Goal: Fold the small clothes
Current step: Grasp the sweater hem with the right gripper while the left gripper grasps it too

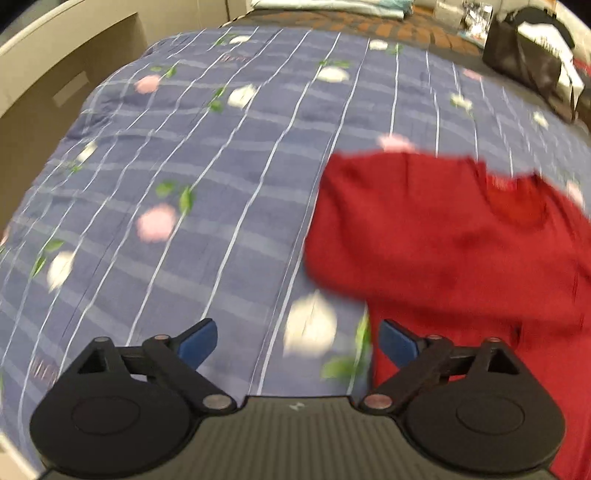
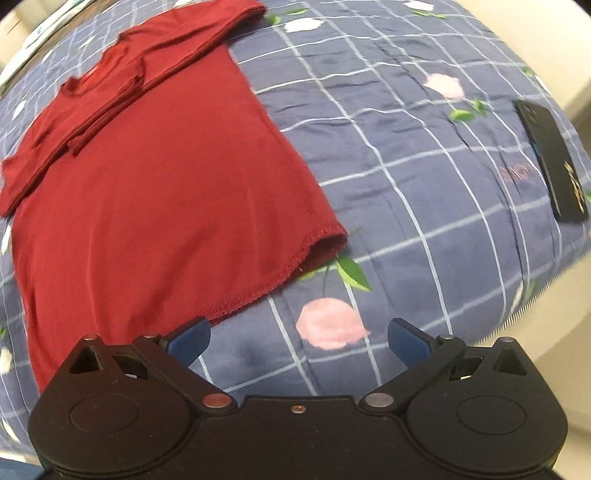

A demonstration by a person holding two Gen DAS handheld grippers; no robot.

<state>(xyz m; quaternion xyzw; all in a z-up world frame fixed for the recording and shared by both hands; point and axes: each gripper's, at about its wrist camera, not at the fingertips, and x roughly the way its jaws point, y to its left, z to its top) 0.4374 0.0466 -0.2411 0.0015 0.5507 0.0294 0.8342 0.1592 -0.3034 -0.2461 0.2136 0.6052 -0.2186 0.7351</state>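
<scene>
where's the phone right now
In the right wrist view the black phone lies flat on the blue floral bedspread near its right edge, well apart from the red t-shirt on the left.

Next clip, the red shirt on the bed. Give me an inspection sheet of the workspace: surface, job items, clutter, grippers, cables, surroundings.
Surface: blue checked floral bedspread, lightly creased.
Job's things: dark red knit T-shirt lying flat, sleeves folded in over the chest, bottom hem nearest the right gripper.
Clutter: flat black phone on the bedspread right of the shirt; black bag at the far end of the bed.
Grippers: left gripper open, empty; right gripper open, empty, above the bedspread beside the hem.
Cables: nothing seen.
Surroundings: beige cabinet beside the bed; folded pale bedding at the far end.
</scene>
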